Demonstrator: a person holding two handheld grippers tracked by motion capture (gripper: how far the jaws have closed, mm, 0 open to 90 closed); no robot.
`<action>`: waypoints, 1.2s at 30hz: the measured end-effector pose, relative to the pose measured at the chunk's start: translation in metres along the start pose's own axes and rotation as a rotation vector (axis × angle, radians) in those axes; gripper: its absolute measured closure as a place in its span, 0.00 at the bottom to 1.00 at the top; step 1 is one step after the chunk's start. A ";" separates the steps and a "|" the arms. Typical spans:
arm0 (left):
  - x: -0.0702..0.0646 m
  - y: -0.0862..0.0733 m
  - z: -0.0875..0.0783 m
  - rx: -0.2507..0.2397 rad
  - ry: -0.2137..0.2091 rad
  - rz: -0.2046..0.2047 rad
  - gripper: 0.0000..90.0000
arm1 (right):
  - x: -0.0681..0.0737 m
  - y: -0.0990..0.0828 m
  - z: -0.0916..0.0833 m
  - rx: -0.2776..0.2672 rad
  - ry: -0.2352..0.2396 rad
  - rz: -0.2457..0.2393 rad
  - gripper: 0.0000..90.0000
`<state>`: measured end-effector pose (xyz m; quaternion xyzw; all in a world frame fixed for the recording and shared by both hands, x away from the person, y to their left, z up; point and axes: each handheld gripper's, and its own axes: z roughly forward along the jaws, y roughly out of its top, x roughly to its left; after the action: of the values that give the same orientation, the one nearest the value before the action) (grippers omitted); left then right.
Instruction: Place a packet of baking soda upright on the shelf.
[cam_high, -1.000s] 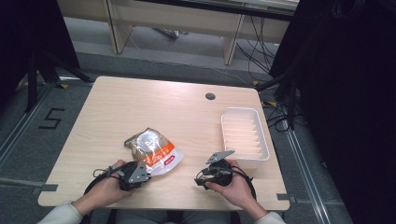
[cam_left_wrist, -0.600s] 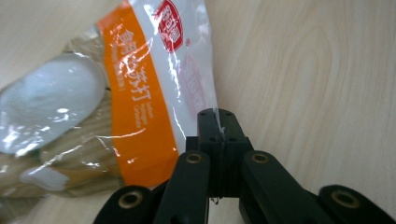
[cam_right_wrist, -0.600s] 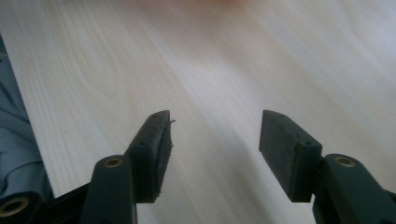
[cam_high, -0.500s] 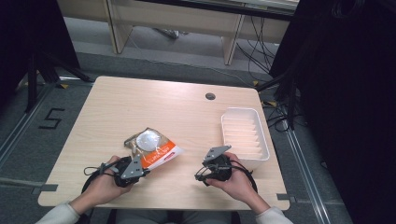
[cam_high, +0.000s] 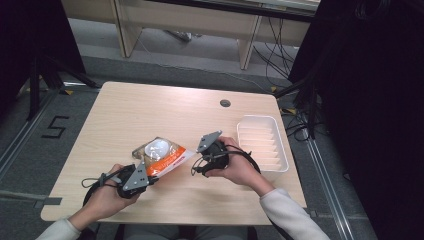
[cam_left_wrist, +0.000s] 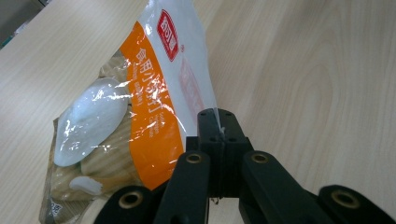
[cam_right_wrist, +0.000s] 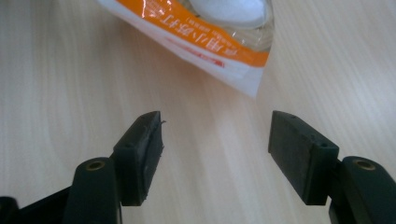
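A clear and orange snack bag with pale round pieces inside lies near the table's front, its near edge lifted. My left gripper is shut on the bag's white sealed edge; in the left gripper view the jaws pinch that edge and the bag stretches away up and to the left. My right gripper hovers just right of the bag's corner, open with nothing between its fingers. In the right gripper view it stands wide over bare wood, and the bag's corner hangs just beyond the fingertips.
A white ribbed tray sits at the table's right edge, close behind my right hand. A round cable hole is near the far edge. The wooden tabletop stretches left and far of the bag.
My right gripper has moved left and away from the front edge, up to the bag's corner. The left gripper has kept its hold, and the bag has barely shifted.
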<state>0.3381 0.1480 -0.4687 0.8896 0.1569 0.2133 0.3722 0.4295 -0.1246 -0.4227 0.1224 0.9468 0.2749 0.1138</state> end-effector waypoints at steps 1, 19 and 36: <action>0.000 0.000 -0.001 -0.004 0.000 0.003 1.00 | -0.002 0.003 0.001 -0.008 0.002 -0.007 0.40; -0.009 0.014 -0.010 -0.055 -0.050 0.026 1.00 | 0.004 0.034 0.007 0.010 0.027 -0.097 0.38; -0.017 0.028 -0.024 -0.106 -0.044 0.064 1.00 | 0.018 0.040 0.011 0.105 0.089 -0.282 0.70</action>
<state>0.3152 0.1360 -0.4371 0.8777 0.1086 0.2137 0.4150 0.4224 -0.0812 -0.4122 -0.0182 0.9718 0.2113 0.1028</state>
